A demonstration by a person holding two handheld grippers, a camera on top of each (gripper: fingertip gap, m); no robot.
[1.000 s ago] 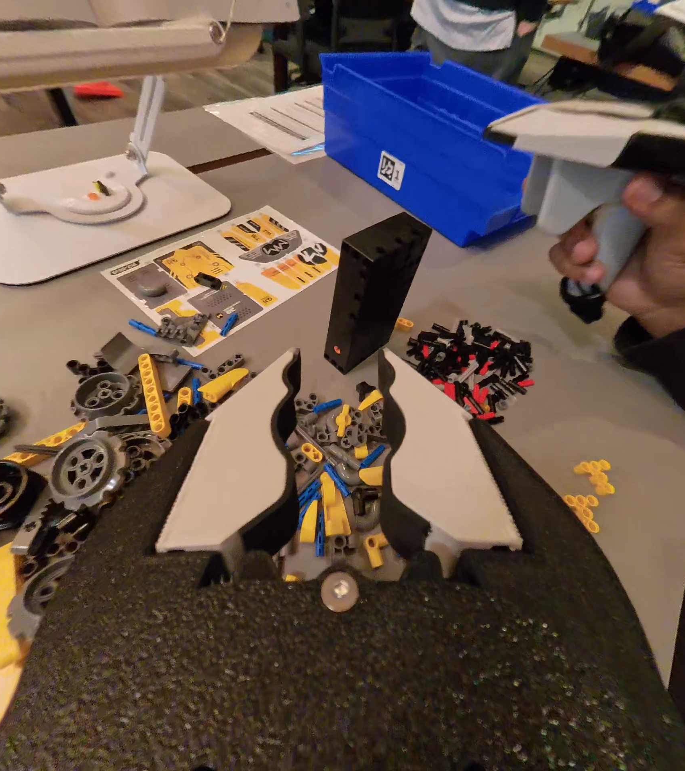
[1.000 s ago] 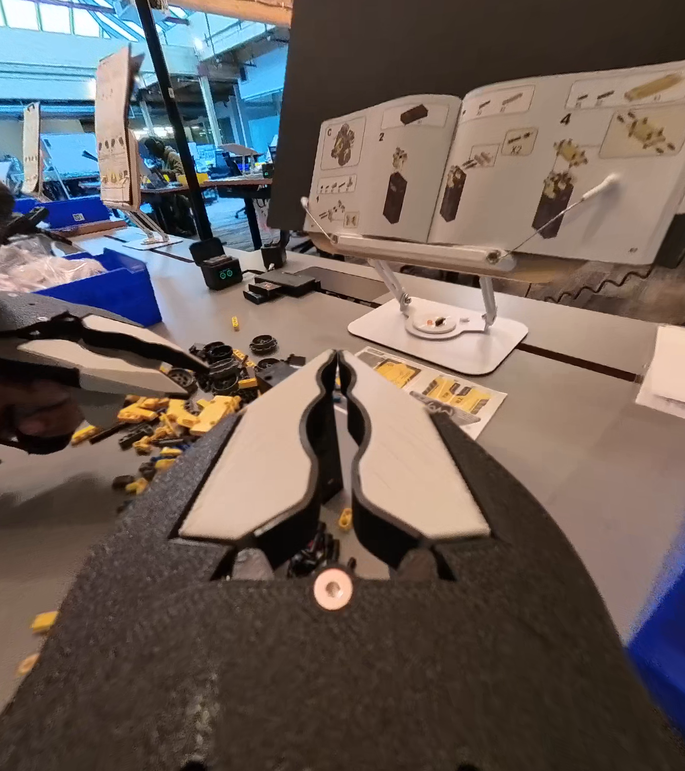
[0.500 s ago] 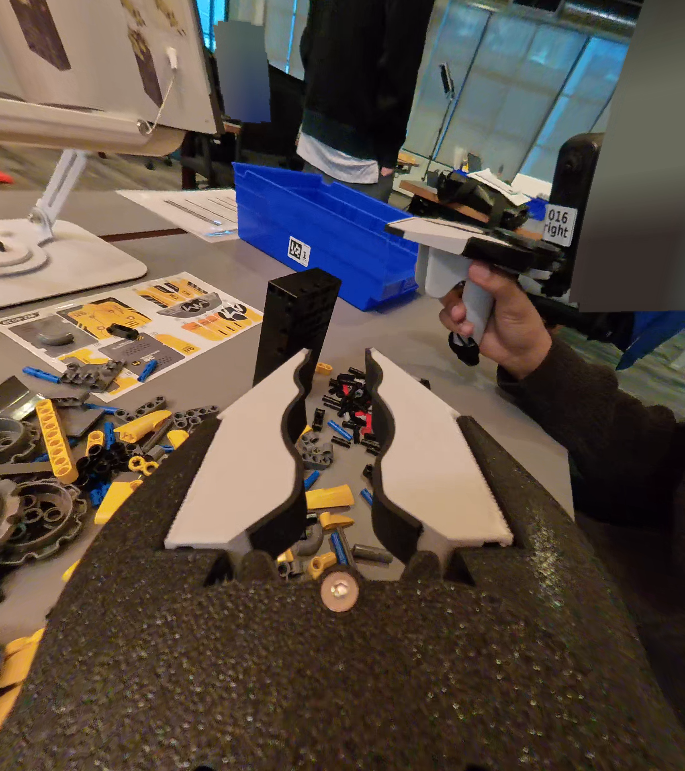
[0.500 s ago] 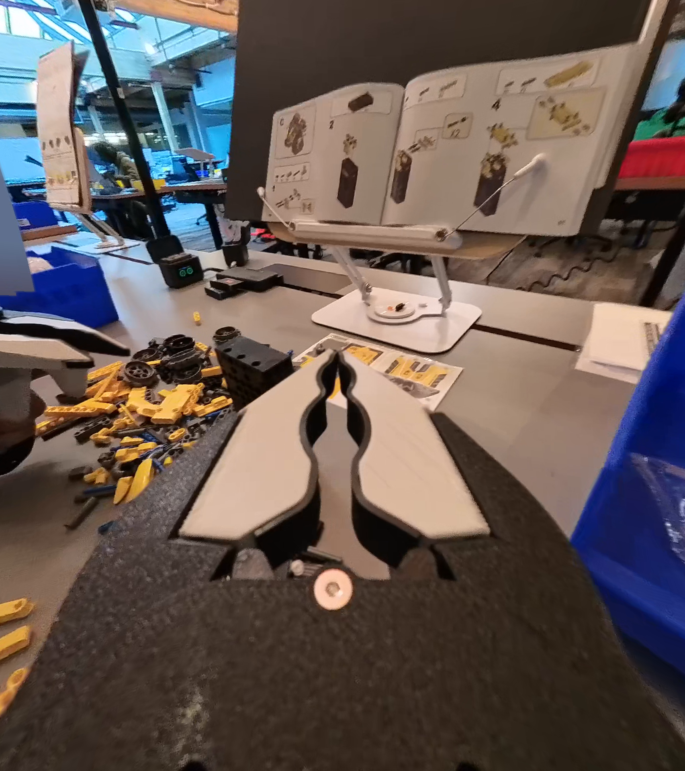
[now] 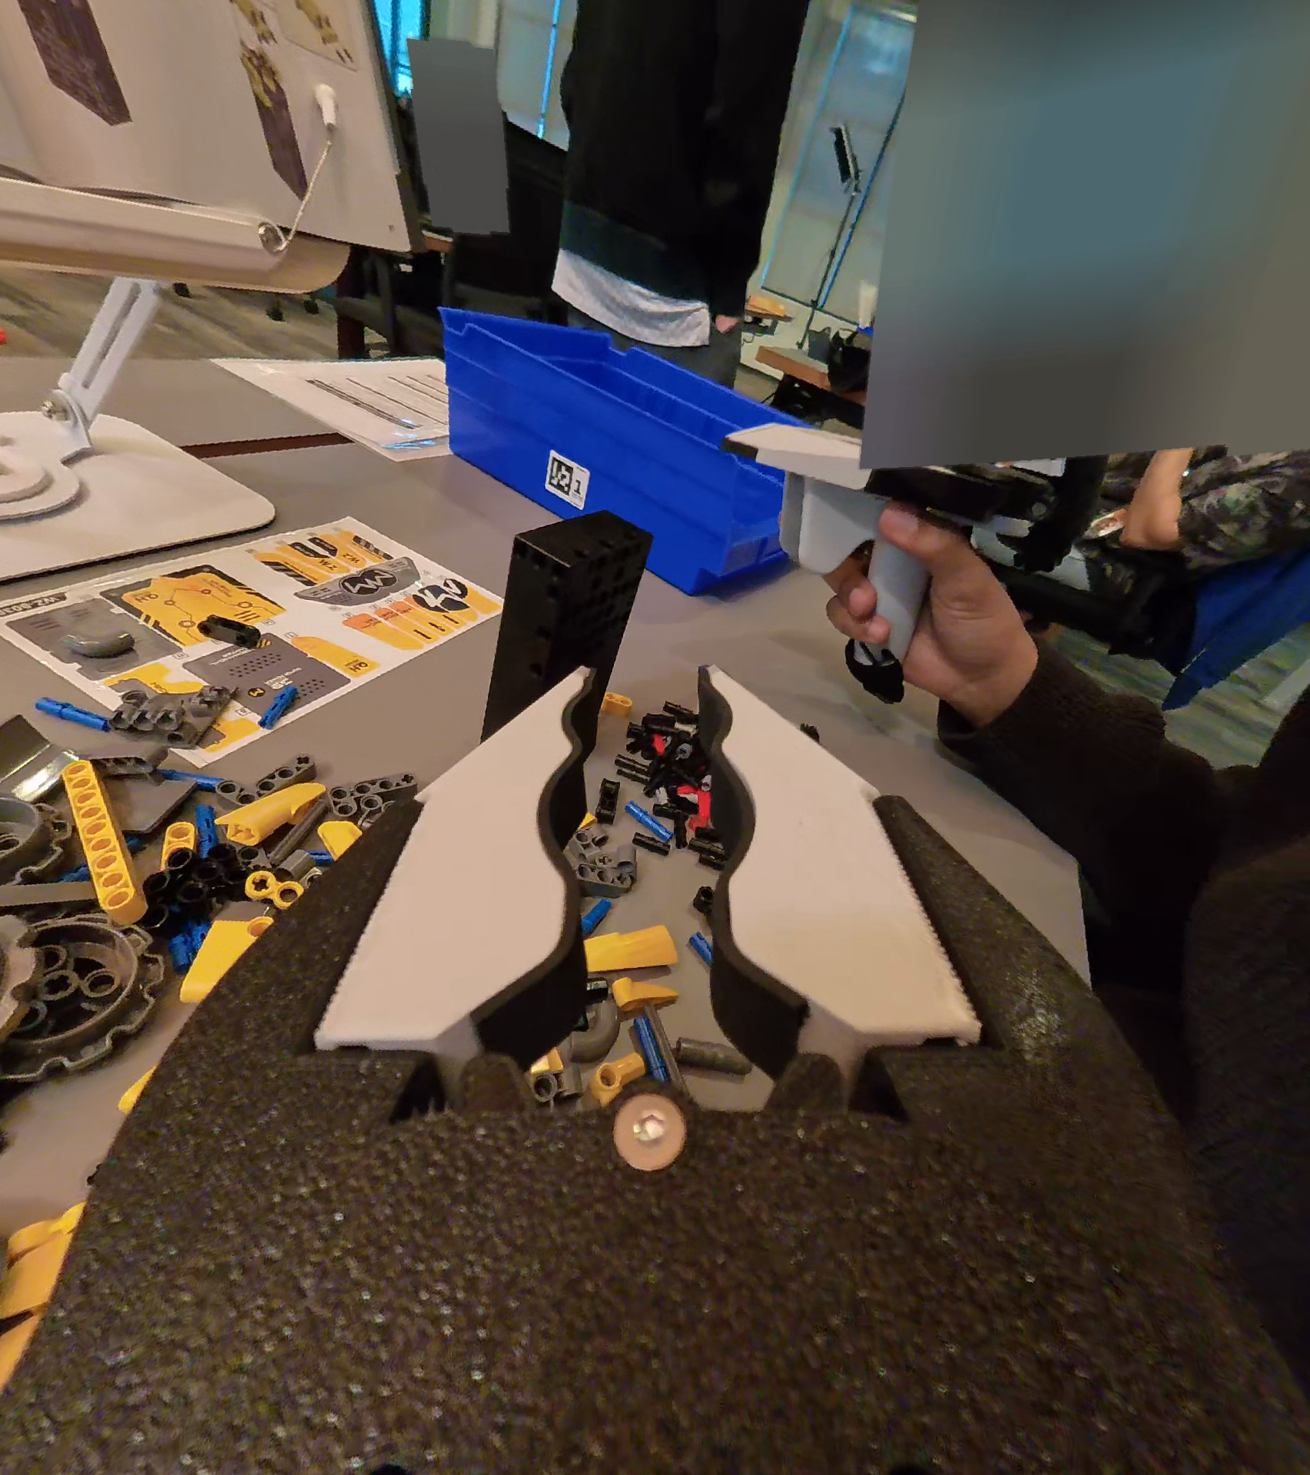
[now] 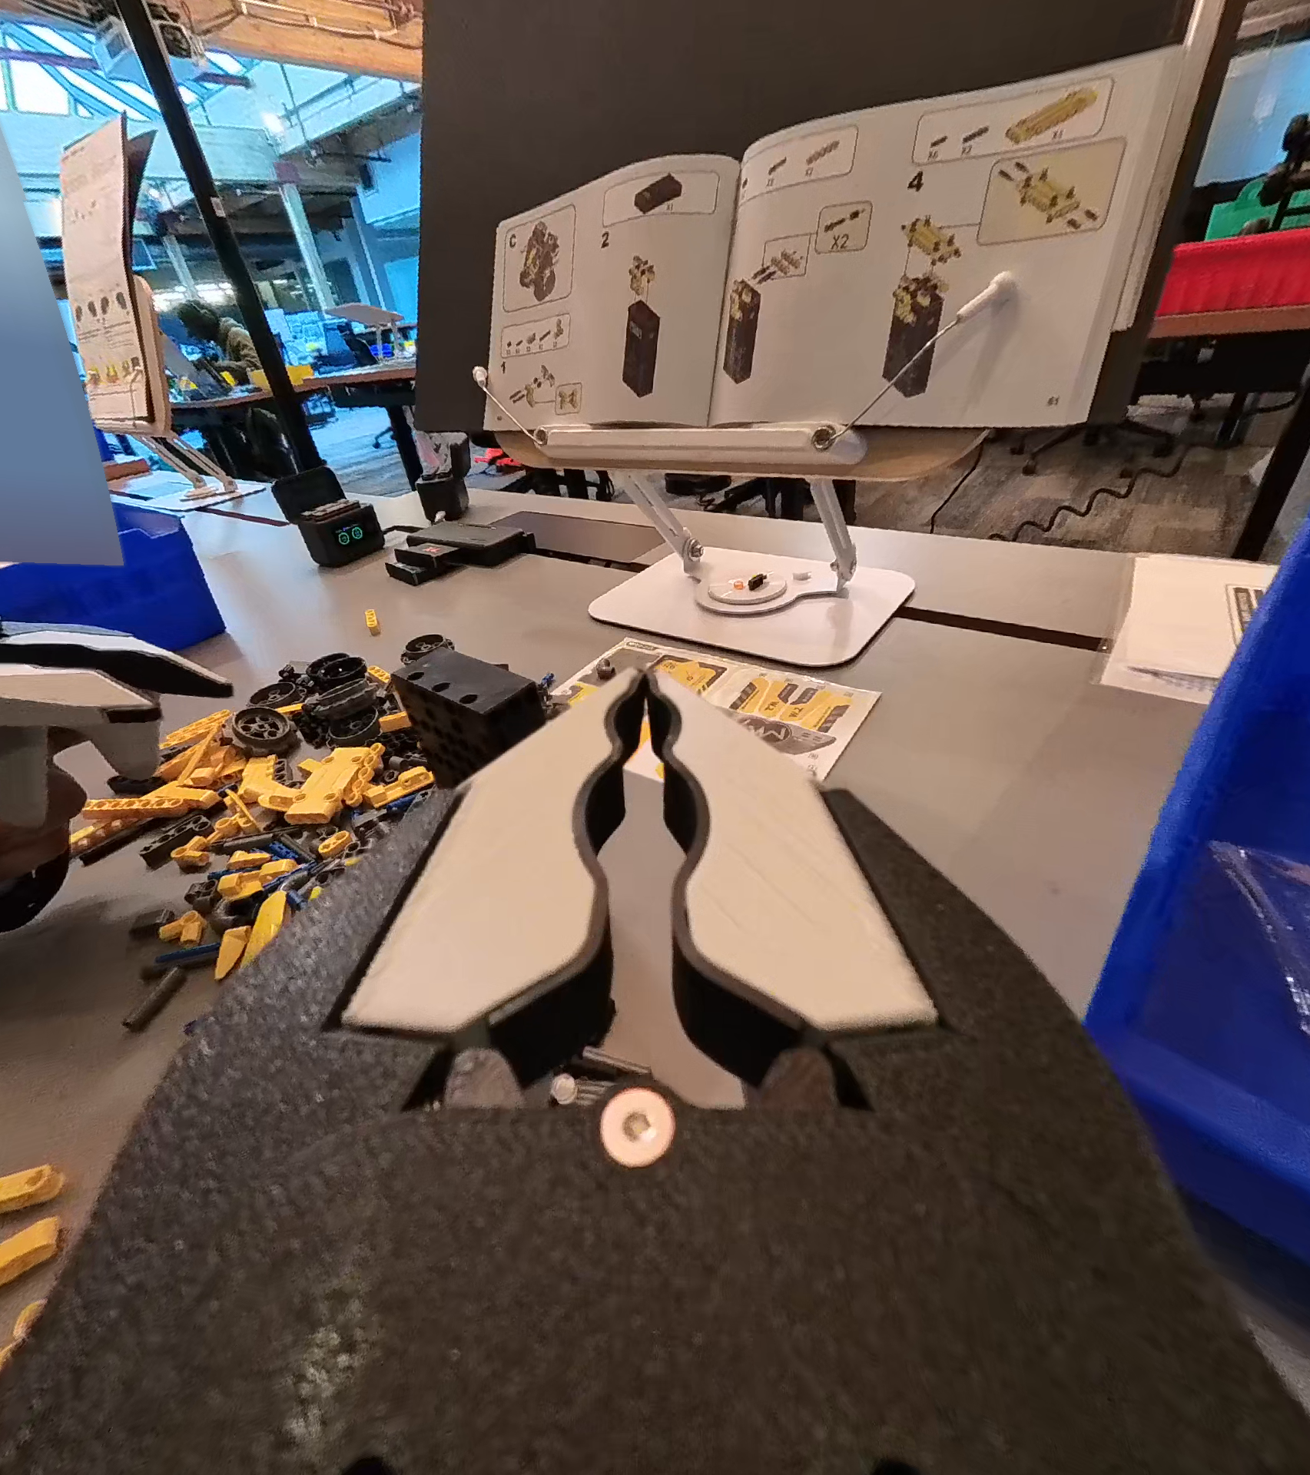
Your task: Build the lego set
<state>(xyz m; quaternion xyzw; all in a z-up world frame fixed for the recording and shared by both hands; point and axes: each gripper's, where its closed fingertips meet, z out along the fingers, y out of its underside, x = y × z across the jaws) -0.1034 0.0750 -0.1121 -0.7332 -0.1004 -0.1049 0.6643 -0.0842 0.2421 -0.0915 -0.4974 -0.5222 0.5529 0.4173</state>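
Block (image 5: pixel 568 614), black and tall, stands upright on the table (image 5: pixel 412 495) just past the left gripper (image 5: pixel 645 678), its foot hidden behind that gripper's left finger. The left jaws are set a moderate way apart and hold nothing, the gap much as it was a second ago. What has changed is the aim: the gripper looked down into the loose pieces then, and now it is raised and turned right, so a heap of black and red pins (image 5: pixel 667 758) shows through the gap. Yellow, grey and blue pieces (image 5: pixel 236 838) lie to its left, with a sticker sheet (image 5: pixel 236 607) farther off. The right gripper (image 6: pixel 645 686), held in a hand (image 5: pixel 947 614), is empty, its tips drawn together to almost nothing. It has swung right, away from the pieces, and a blue bin (image 6: pixel 1234 958) now sits near on its right. The block is to the left of its fingers and apart from them. An open booklet (image 6: pixel 795 279) rests on a stand at the far side.
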